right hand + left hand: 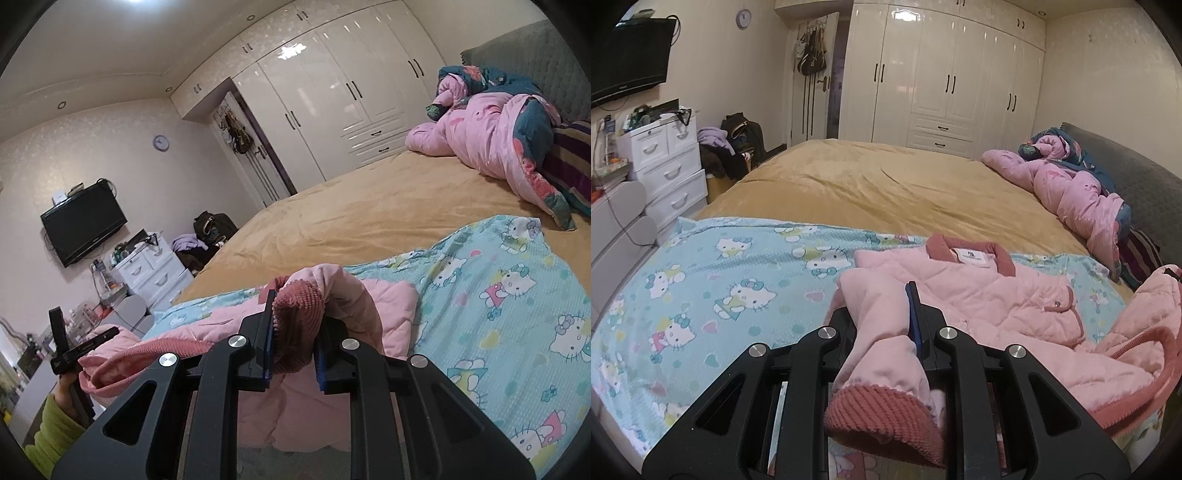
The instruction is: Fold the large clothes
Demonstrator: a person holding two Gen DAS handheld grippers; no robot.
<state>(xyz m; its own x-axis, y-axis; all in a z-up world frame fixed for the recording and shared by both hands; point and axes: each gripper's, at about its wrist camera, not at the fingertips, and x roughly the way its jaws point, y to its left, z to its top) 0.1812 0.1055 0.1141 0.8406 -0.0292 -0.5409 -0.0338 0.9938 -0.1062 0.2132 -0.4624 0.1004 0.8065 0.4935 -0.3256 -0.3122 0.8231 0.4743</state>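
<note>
- On the near end of the bed (871, 184), a pink quilted jacket (990, 295) lies collar-away on a blue cartoon-cat sheet (713, 280), which seems spread there as a folding surface over the tan cover.
- The left gripper (886, 317) has its fingers clamped on the left sleeve (879, 354), the ribbed cuff (882, 417) hanging back toward the camera; gripping near the cuff likely lets the whole sleeve be carried across the body in one sweep.
- The right gripper (293, 339) has its fingers closed on the other ribbed cuff (295, 306), the sleeve arching up and over them, clear of the sheet.
- Both sleeves are held up off the jacket's body, which, judging by the task, suits folding them inward together.
- The jacket's lower hem (1137, 376) curls up at the right, so it may need flattening afterwards.
- Far right, a pink and dark quilt (1075, 184) is bundled by the headboard (1145, 173), well apart from the folding area.
- In the right wrist view, the person's hand (68, 387) in a green sleeve (55, 435) shows at the near left.
</note>
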